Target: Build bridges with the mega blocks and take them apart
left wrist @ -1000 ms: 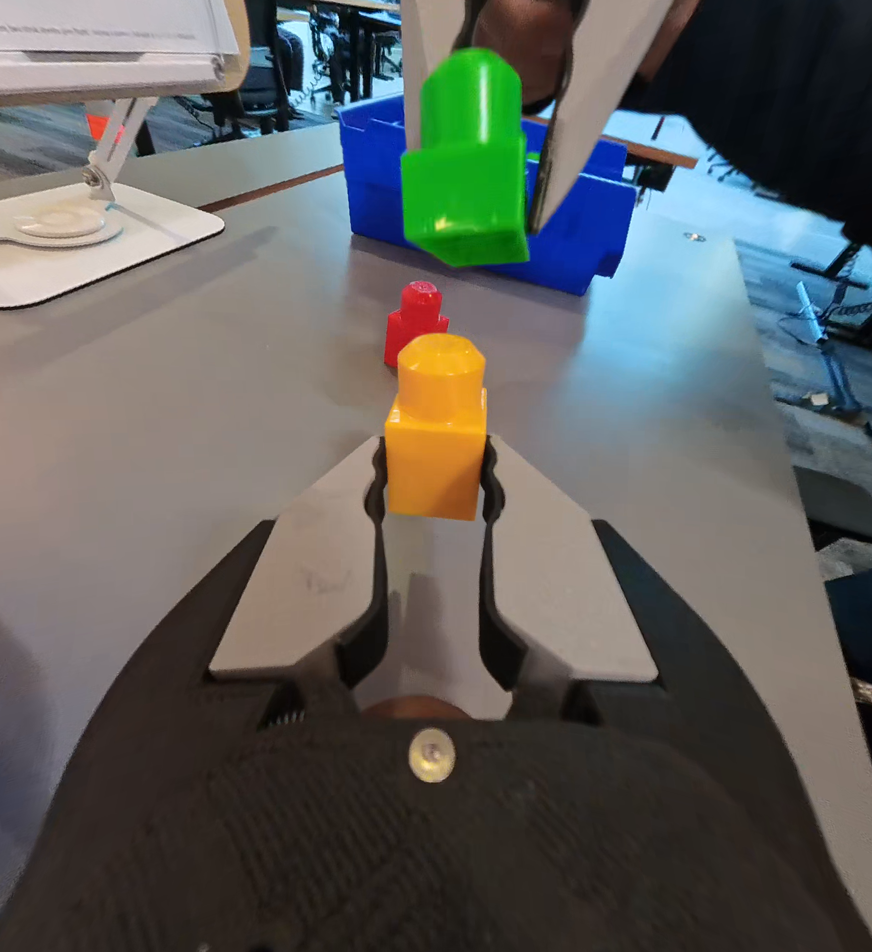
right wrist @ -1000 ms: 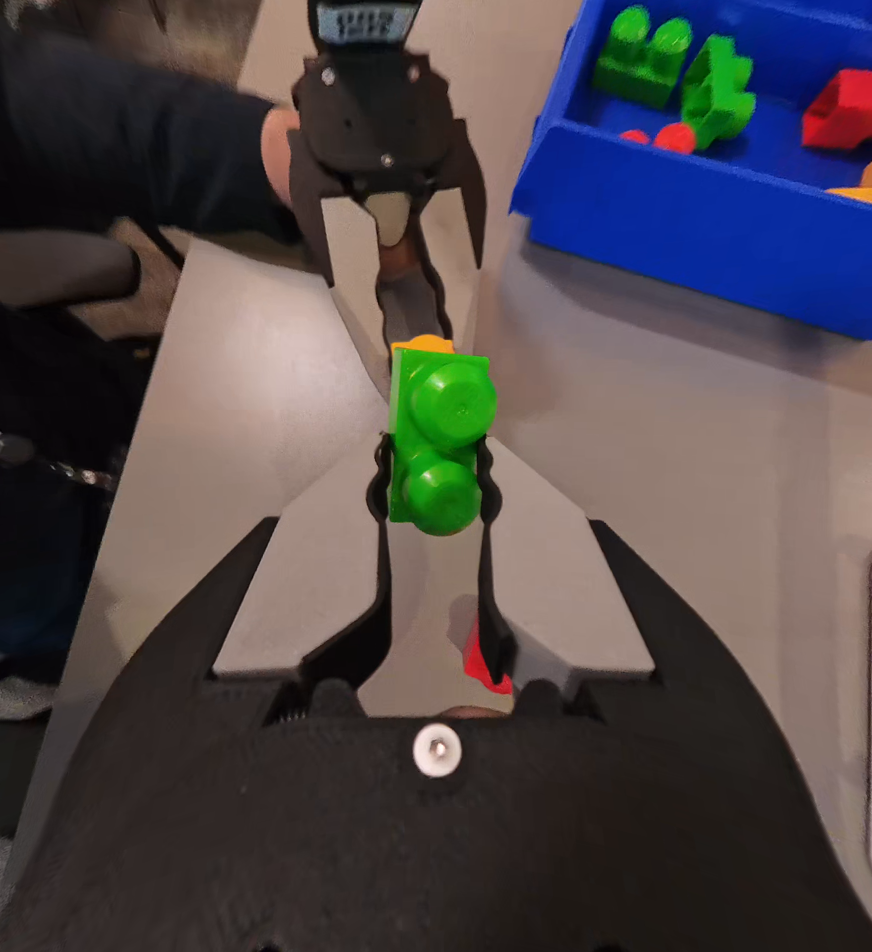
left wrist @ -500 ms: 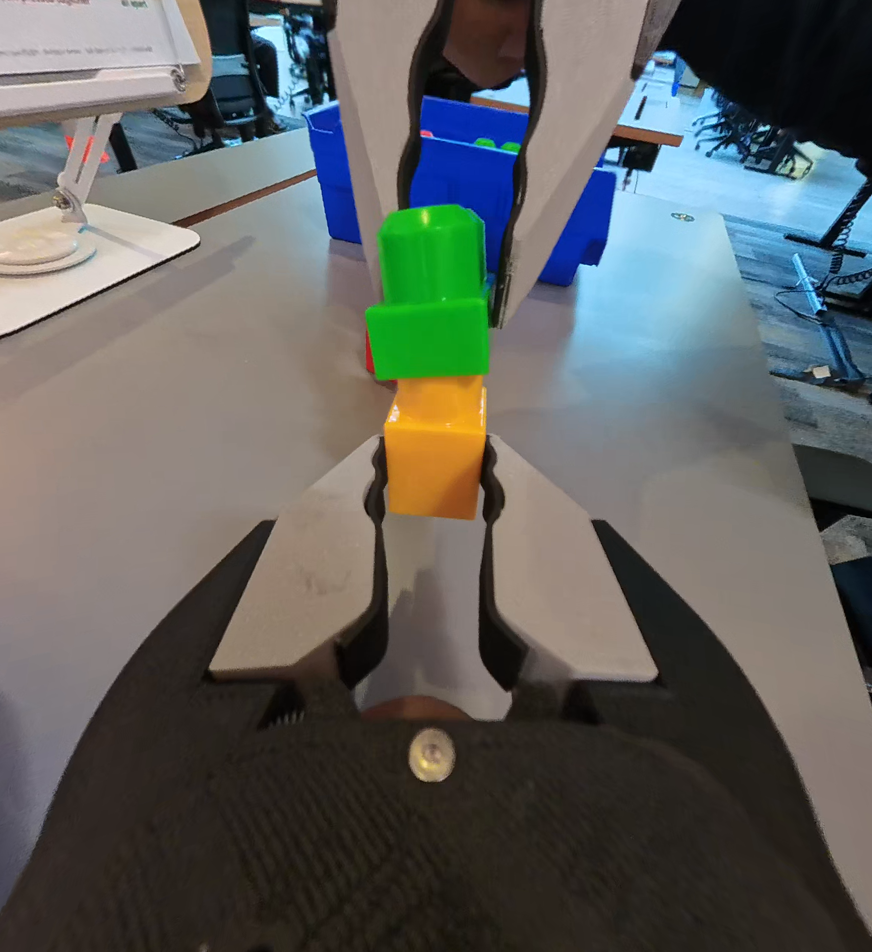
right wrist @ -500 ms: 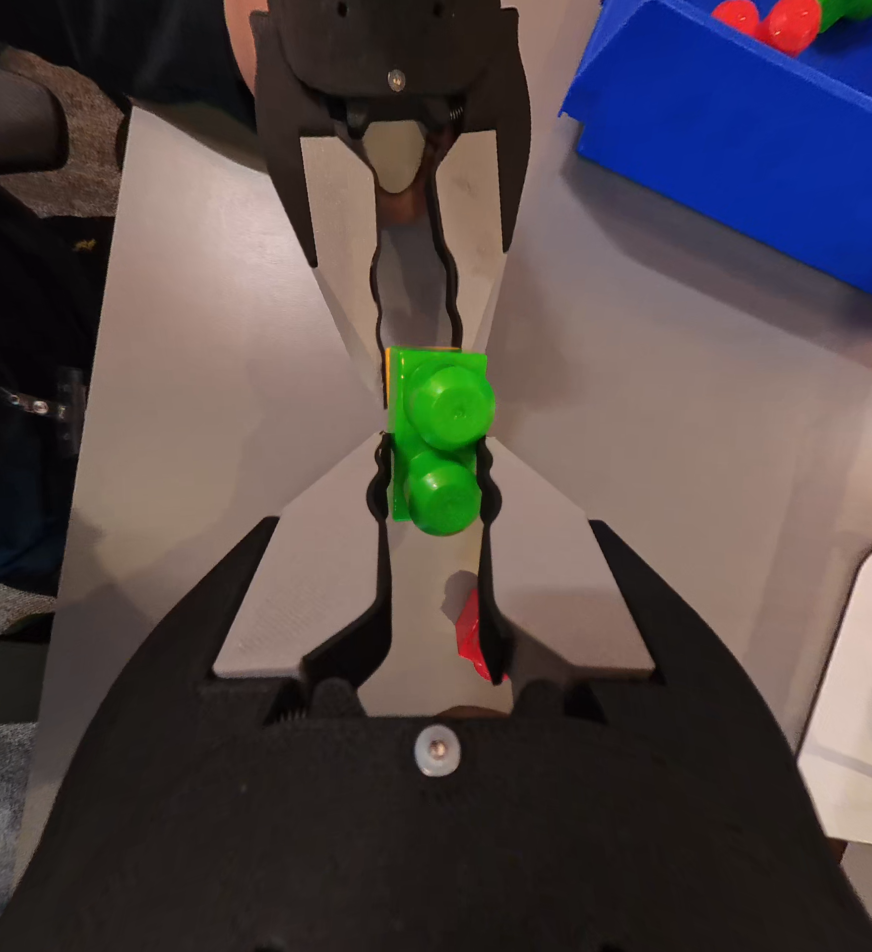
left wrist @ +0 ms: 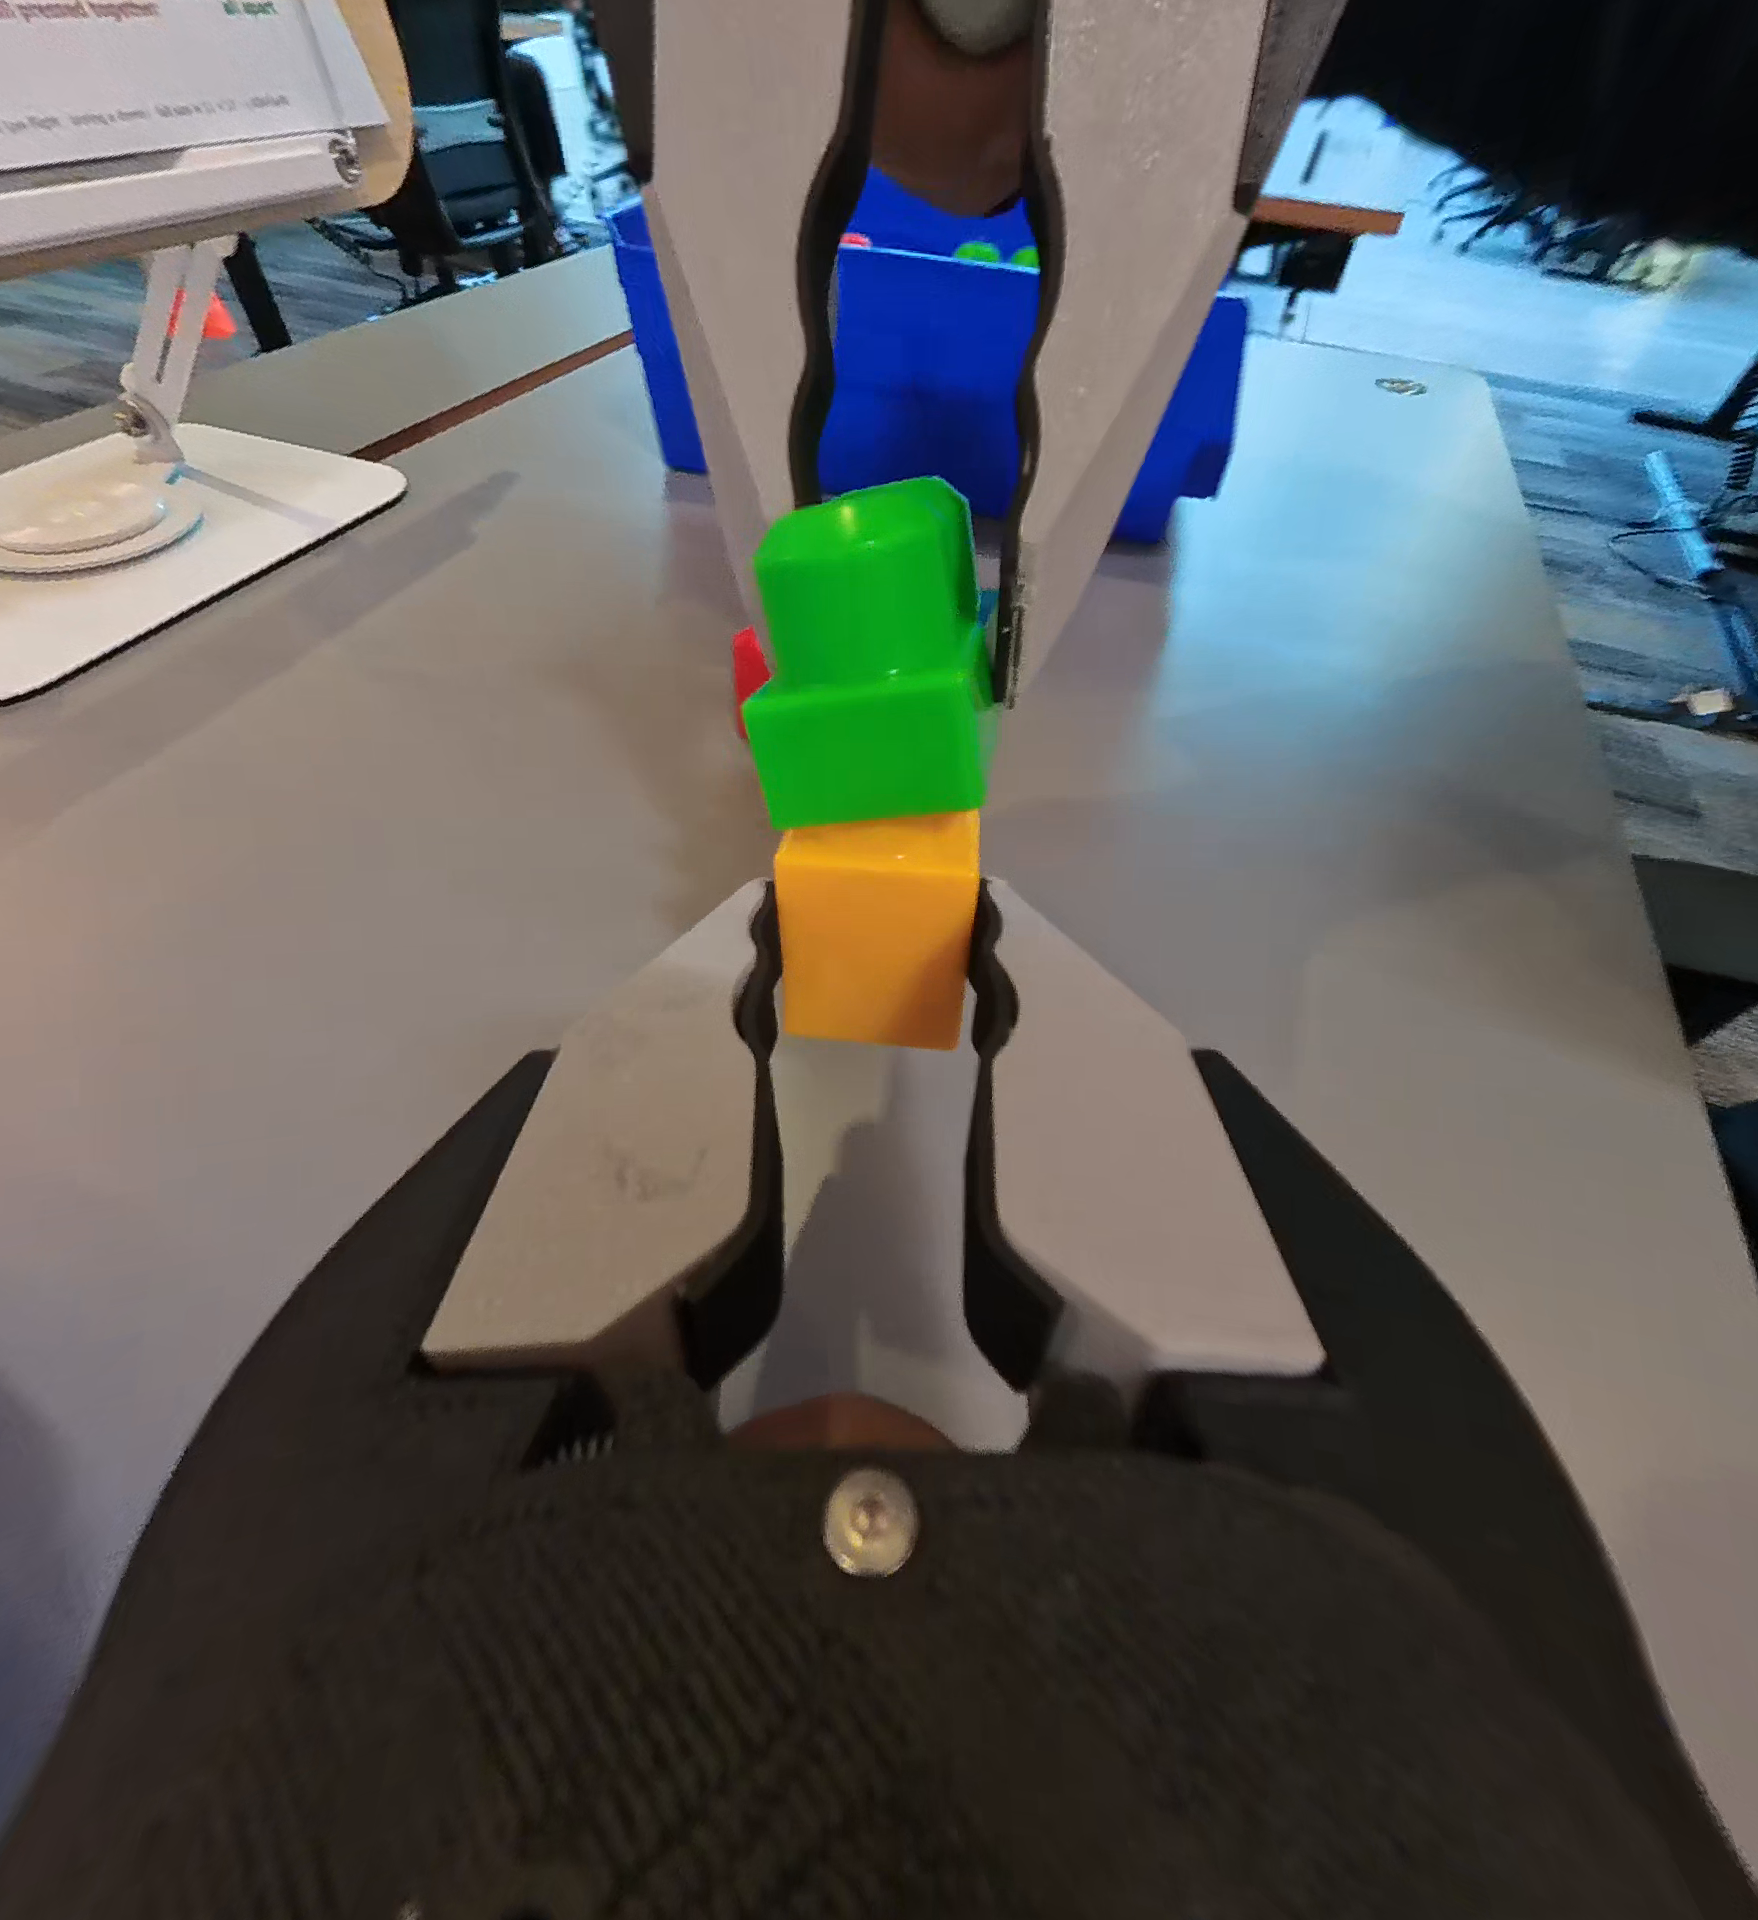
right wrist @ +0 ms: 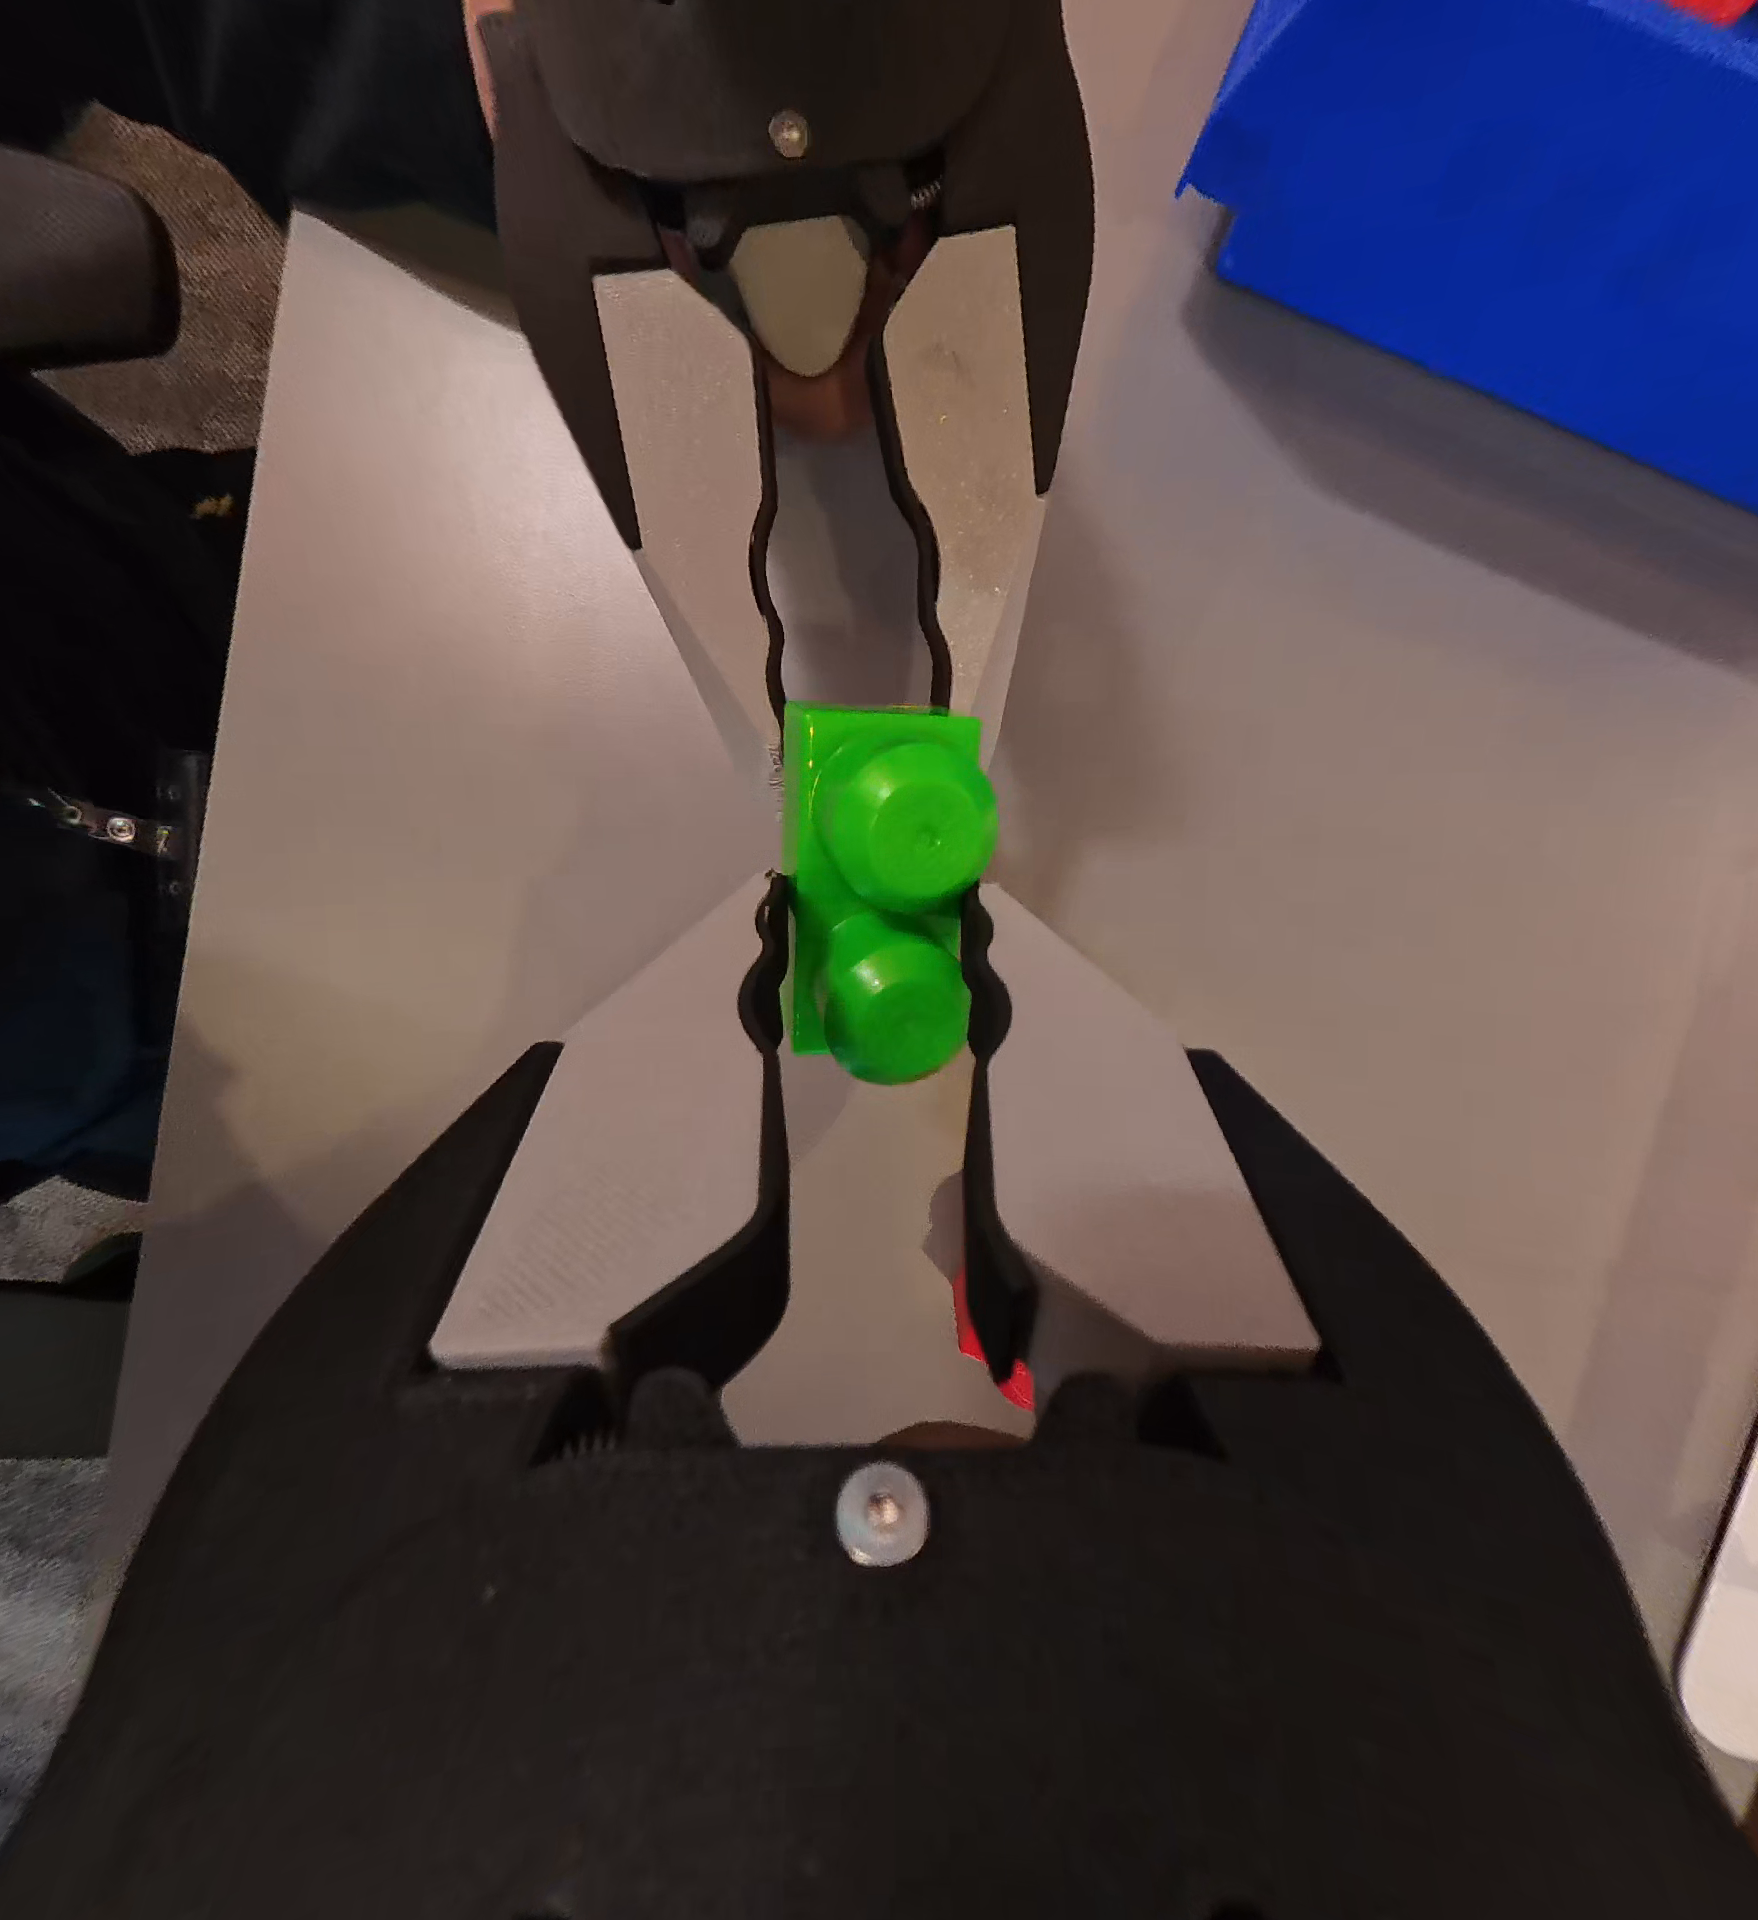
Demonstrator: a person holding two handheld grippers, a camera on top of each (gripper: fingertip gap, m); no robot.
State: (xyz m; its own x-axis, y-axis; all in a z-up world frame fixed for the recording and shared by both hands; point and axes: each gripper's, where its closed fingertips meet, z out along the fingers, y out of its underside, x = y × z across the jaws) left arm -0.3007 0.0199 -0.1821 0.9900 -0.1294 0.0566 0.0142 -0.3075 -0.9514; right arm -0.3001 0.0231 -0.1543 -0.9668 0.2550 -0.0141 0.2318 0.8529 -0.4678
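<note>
My left gripper (left wrist: 870, 951) is shut on an orange block (left wrist: 873, 927) standing on the grey table (left wrist: 335, 883). A green two-stud block (left wrist: 870, 665) sits on top of the orange one, slightly tilted. My right gripper (right wrist: 873, 971) is shut on the green block (right wrist: 885, 883) from above and shows in the left wrist view as two grey fingers (left wrist: 1114, 343) coming down. A red block (left wrist: 748, 665) stands just behind, mostly hidden; a sliver of it shows in the right wrist view (right wrist: 994, 1351). The orange block is hidden under the green one in the right wrist view.
A blue bin (left wrist: 916, 374) with more blocks stands at the back of the table; its corner shows in the right wrist view (right wrist: 1540, 229). A white stand with a flat base (left wrist: 127, 530) holding a sheet is at the back left. The table's right edge is near. My two grippers' fingertips are within a few centimetres of each other.
My right gripper brought the green block down from in the air onto the orange block's stud and pressed it on. The left gripper kept hold of the orange block.
</note>
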